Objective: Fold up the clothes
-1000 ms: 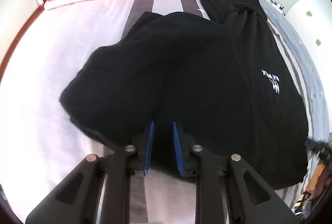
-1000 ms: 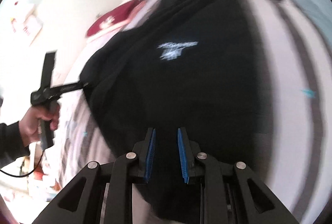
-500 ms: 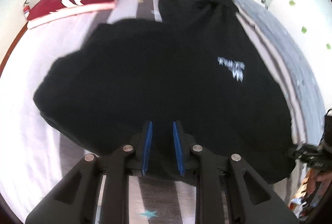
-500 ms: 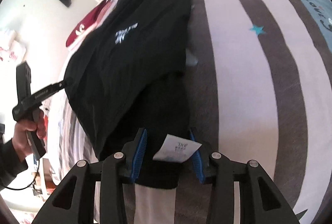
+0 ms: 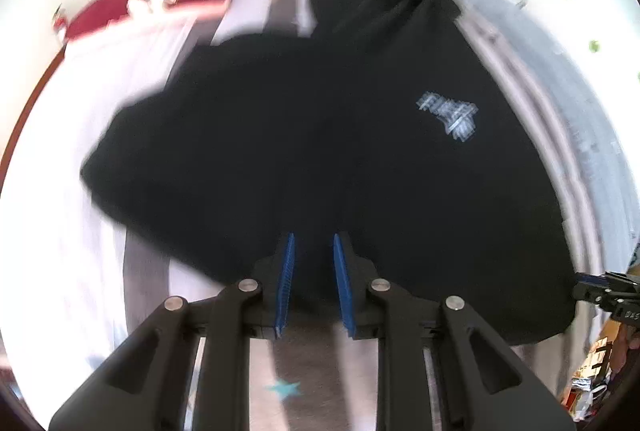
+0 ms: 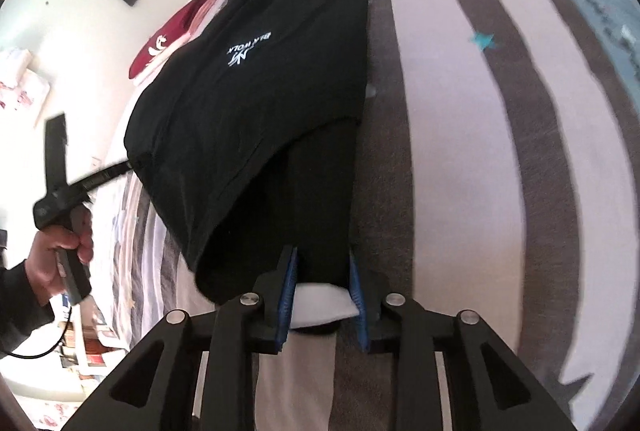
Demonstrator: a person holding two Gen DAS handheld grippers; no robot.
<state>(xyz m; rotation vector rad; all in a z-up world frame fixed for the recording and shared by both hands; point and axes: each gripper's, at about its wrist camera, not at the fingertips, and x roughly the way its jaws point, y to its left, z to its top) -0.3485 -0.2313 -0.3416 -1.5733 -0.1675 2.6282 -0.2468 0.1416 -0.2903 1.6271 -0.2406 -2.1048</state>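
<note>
The right claw (image 6: 322,295) pinches the hem of the black shirt (image 6: 260,71) with its white label (image 6: 320,307) between the pads, wider apart than a second ago. The left claw (image 5: 313,283) stays narrowly parted around the opposite hem corner; blur hides whether the pads press it. Beyond, the shirt has spread flatter across the striped bed (image 6: 460,151), logo up, likely readied for folding. Farther off, a red folded garment (image 5: 160,3) smears into blur.

Matt black cloth garment (image 6: 280,79); striped fabric bedsheet (image 6: 452,135); white paper tag (image 6: 320,301).
</note>
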